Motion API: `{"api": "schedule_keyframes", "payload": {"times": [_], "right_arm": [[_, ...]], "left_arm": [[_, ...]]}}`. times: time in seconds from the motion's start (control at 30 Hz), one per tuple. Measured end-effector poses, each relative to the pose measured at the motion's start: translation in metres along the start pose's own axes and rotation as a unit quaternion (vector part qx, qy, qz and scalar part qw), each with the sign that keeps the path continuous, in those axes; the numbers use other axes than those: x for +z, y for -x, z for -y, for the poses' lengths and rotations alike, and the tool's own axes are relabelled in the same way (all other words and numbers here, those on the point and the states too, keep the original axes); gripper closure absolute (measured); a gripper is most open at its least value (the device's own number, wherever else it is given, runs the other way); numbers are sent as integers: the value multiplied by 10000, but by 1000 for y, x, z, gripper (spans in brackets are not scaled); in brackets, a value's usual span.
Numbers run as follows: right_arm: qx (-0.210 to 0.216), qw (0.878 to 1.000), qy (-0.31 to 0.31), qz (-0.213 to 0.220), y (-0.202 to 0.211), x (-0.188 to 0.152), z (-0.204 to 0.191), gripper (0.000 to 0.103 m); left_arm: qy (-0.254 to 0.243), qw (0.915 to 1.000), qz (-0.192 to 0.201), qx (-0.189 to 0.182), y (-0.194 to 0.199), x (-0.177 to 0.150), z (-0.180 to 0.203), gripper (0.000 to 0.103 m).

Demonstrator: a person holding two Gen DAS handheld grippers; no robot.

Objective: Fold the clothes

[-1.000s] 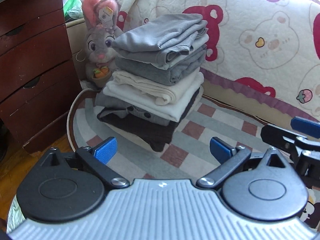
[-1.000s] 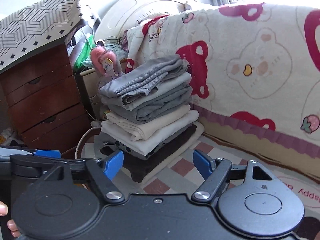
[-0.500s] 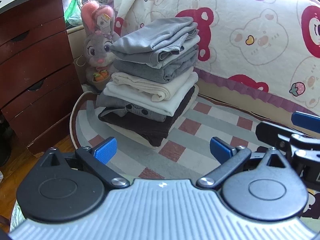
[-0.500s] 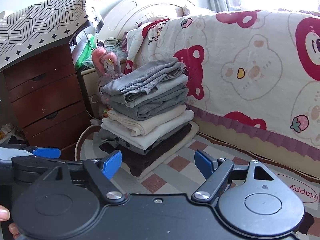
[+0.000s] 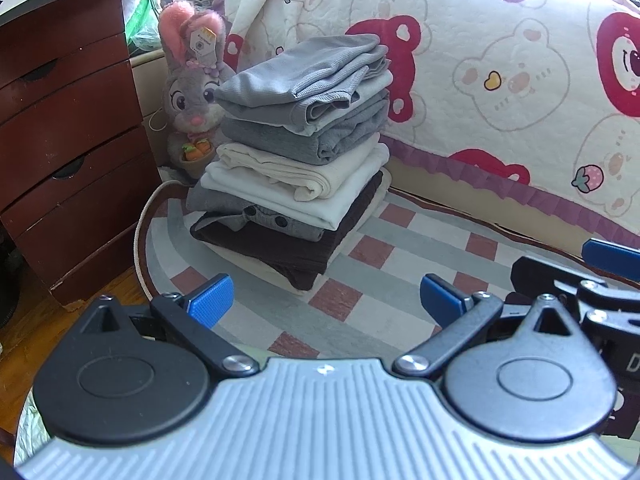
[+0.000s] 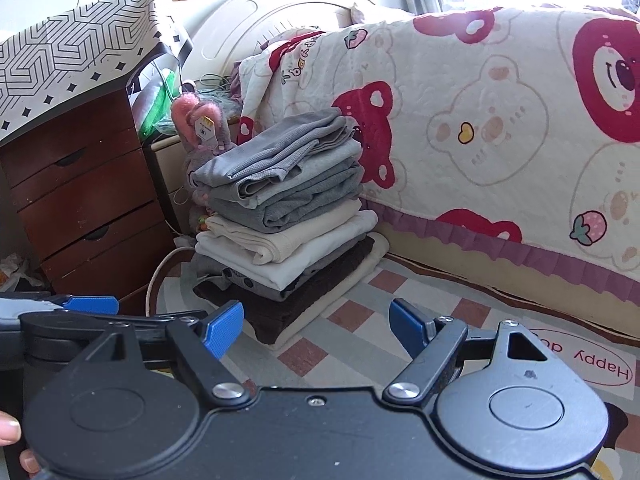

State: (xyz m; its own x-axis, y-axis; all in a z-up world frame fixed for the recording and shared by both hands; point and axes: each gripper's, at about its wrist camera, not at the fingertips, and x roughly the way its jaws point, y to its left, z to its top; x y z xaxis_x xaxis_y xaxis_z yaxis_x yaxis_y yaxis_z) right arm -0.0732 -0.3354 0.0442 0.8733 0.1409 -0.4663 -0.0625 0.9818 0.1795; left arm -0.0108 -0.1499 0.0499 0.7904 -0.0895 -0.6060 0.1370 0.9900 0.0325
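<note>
Stack of folded clothes [image 5: 298, 152] stands on the checked rug [image 5: 404, 248] at about 11 o'clock from the left gripper [image 5: 326, 300] and at 12 o'clock from the right gripper [image 6: 316, 322], against the foot of the bear-print bedspread [image 5: 500, 92]. Both grippers hover short of the pile with fingers spread wide and nothing between them; neither touches any cloth. No unfolded garment shows in either view, so the folding appears largely done, or the next piece lies out of sight.

Risks noted:
- The pile is tall and uneven. The top grey garment [image 6: 272, 156] overhangs toward 9 o'clock and the layers are offset, so a nudge from either gripper could slide the upper pieces off.
- The plush rabbit [image 5: 192, 92] sits just beside the stack at 10 o'clock; a toppling layer would land on it or against the wooden drawers [image 5: 68, 152].
- The grippers sit close together, the right one at 3 o'clock of the left. A careless swing could knock them together.
- A cord [image 5: 140, 232] curves along the rug edge at 9 o'clock and could snag.
</note>
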Motion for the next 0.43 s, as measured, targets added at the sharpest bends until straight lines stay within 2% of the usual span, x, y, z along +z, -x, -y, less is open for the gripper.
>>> {"api": "schedule_keyframes", "payload": {"times": [0.43], "right_arm": [[100, 9999, 27, 5, 4, -1, -4, 19]], "left_arm": [[-44, 9999, 36, 120, 2, -5, -1, 2]]}}
